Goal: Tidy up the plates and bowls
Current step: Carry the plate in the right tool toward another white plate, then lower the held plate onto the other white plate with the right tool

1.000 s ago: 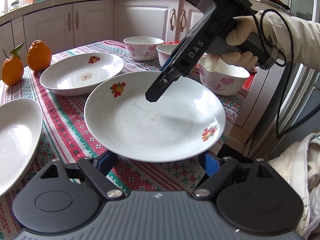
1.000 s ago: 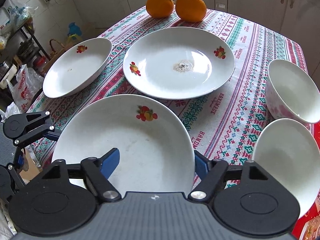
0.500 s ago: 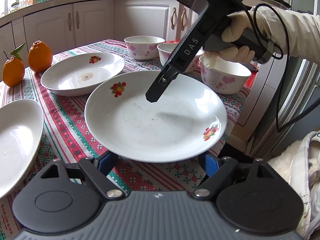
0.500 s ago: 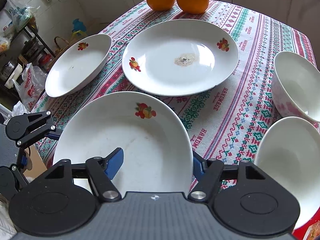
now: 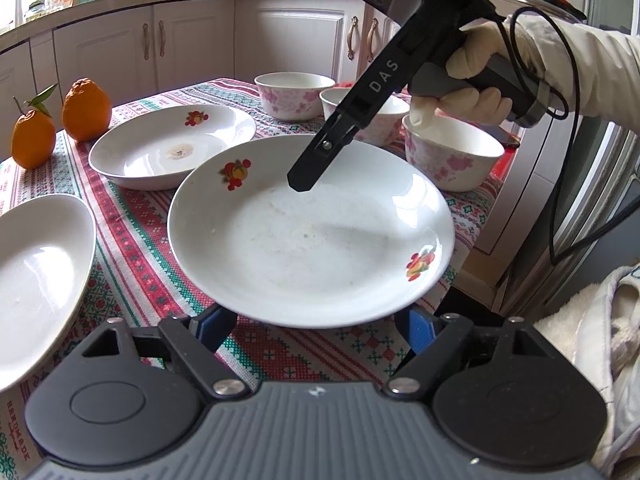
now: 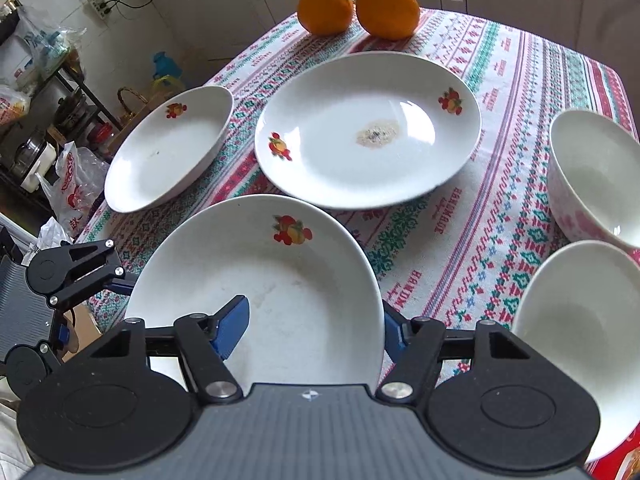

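Observation:
A white plate with fruit prints (image 5: 312,232) (image 6: 260,280) hangs tilted above the table's near edge. My right gripper (image 6: 314,330) is shut on its rim, one finger over the plate and one beneath; its finger (image 5: 316,164) shows from the left wrist view. My left gripper (image 5: 312,326) is open, its blue pads on either side under the plate's near rim. A second plate (image 6: 368,128) (image 5: 172,146) with a brown stain lies mid-table. A third plate (image 6: 168,148) (image 5: 36,276) lies at the table's edge. Three pink-flowered bowls (image 5: 294,94) (image 5: 452,158) (image 5: 368,116) stand together.
Two oranges (image 6: 356,4) (image 5: 60,116) sit at the far end of the patterned tablecloth (image 6: 480,216). White kitchen cabinets (image 5: 192,44) stand behind the table. Bags and shelves (image 6: 36,120) stand on the floor beside it.
The held plate has risen slightly and shifted toward the stained plate. Both grippers keep their places on the plate.

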### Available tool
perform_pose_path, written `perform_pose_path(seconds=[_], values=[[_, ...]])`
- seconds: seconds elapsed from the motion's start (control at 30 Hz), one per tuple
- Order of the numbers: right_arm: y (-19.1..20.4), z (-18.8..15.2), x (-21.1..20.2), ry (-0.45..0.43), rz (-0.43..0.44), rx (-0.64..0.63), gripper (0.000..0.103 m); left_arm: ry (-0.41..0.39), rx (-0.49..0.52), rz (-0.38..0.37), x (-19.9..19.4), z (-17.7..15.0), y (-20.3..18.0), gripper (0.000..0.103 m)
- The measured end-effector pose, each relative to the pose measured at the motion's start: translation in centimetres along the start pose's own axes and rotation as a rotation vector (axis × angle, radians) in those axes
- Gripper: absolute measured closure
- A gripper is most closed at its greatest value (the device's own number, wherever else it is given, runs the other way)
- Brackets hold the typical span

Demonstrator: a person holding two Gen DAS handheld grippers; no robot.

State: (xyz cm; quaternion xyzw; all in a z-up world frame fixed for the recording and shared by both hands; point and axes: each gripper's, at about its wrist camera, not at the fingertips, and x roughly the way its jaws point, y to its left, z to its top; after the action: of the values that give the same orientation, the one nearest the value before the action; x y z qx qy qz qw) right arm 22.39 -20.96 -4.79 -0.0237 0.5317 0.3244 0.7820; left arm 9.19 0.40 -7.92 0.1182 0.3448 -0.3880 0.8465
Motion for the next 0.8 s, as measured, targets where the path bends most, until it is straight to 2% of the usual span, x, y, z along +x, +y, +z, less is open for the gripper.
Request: perform_pose_path(seconds=[0.37,0.6,0.8], values=[[2.8,3.4,-0.3,-0.023,0.021,-0.081,0.03,-0.034,-0.048,0.06,-3.2,0.4,1.6,0.018],[5.7,7.4,1.2,-0.031,0.062,-0.17,0.03,-0.045,-0.101,0.144,-5.8,0.2,4.0,0.018],[8.5,10.8,4.1,-0.023,0.116,-0.246,0.03,-0.033,-0.157,0.226,-7.4,-1.1,6.3,0.018]])
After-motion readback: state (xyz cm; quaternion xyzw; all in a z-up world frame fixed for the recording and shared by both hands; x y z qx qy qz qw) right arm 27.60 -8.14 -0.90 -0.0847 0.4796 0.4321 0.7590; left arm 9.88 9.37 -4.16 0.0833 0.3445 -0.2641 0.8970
